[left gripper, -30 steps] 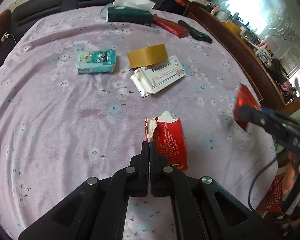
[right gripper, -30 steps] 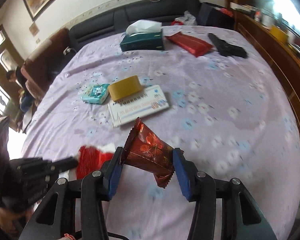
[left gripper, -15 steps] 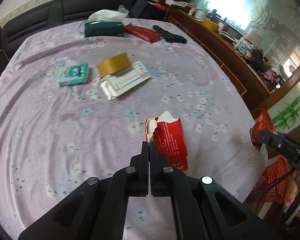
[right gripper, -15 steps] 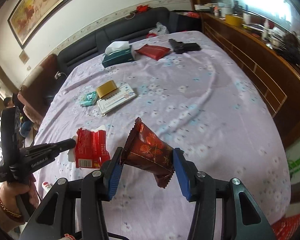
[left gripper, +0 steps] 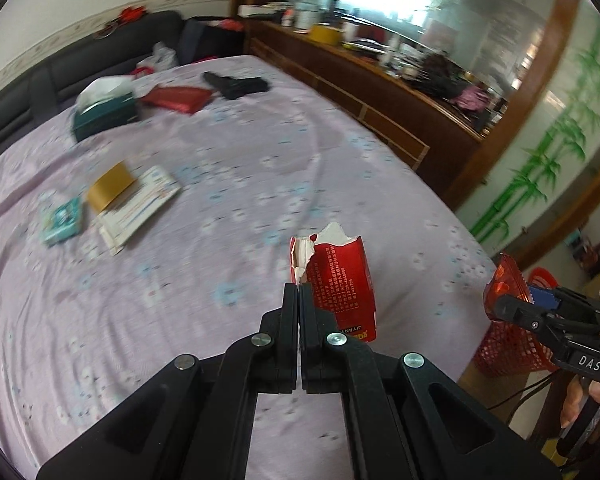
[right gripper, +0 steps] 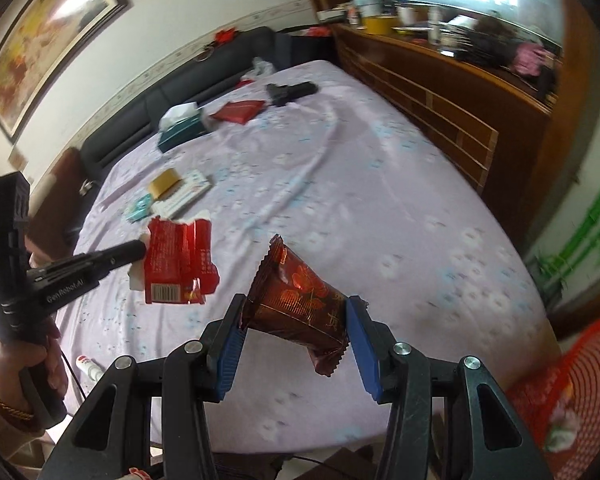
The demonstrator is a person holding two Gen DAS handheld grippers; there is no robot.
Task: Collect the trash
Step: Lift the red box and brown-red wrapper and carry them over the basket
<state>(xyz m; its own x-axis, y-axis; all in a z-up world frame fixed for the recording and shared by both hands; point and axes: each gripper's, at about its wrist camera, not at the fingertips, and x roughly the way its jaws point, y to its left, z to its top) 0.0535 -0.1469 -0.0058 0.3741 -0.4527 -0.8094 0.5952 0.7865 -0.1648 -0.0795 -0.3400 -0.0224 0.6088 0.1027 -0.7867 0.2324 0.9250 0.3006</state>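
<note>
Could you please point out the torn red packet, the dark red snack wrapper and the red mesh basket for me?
torn red packet (left gripper: pixel 342 280), left wrist view, on its printed red face.
dark red snack wrapper (right gripper: pixel 300 304), right wrist view, on its patterned middle.
red mesh basket (right gripper: pixel 588 364), right wrist view, on its mesh wall.

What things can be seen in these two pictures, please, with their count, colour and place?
Torn red paper carton: one, red, held above the tablecloth.
Crinkled dark red foil wrapper: one, dark red, held above the table edge.
Red mesh basket: one, red, on the floor beside the table.
Lilac flowered tablecloth: one, lilac, covering the table.
Green tissue box: one, dark green, far end.
Yellow tape roll: one, yellow-brown, on a white packet.
Teal packet: one, left of the tape.
Left hand-held gripper: black, shut on the carton.
Right hand-held gripper: blue pads, shut on the wrapper.
</note>
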